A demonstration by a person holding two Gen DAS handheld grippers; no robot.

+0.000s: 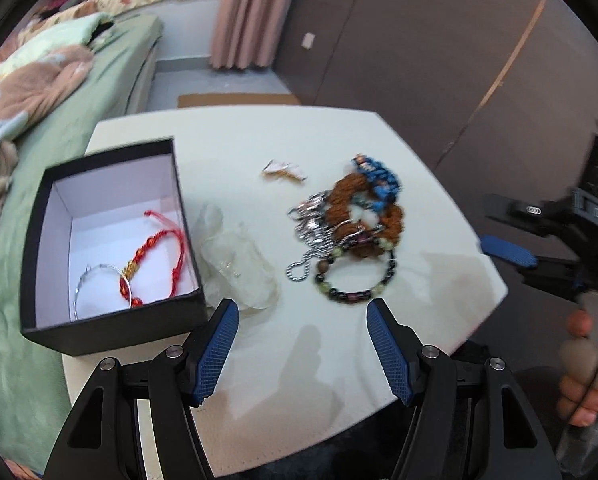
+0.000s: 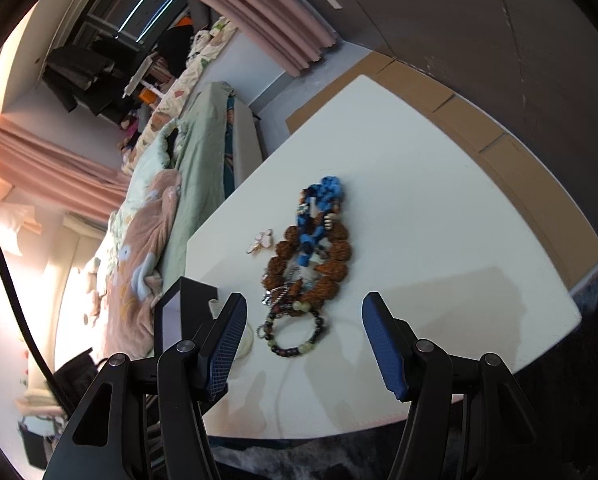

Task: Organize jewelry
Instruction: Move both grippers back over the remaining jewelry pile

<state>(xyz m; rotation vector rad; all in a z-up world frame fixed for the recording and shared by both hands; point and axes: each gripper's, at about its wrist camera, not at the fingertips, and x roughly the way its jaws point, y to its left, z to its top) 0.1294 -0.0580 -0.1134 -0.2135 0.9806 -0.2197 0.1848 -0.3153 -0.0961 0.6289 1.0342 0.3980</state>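
Observation:
A black box (image 1: 111, 322) with a white inside stands at the table's left. In it lie a red cord bracelet (image 1: 159, 256) and a silver bangle (image 1: 95, 284). A pile of jewelry (image 1: 351, 220) lies mid-table: brown bead strand (image 2: 331, 268), blue piece (image 2: 319, 208), silver chain (image 1: 311, 220), dark bead bracelet (image 1: 355, 280). My left gripper (image 1: 299, 320) is open and empty, hovering near the table's front edge. My right gripper (image 2: 303, 328) is open and empty just before the dark bead bracelet (image 2: 295, 336); one of its fingers (image 1: 507, 252) shows in the left wrist view.
A crumpled clear plastic bag (image 1: 239, 264) lies beside the box. A small pale earring piece (image 1: 283, 172) lies further back, also visible in the right wrist view (image 2: 263, 240). A bed with green and pink bedding (image 1: 39, 92) borders the white table (image 1: 419, 200) on the left.

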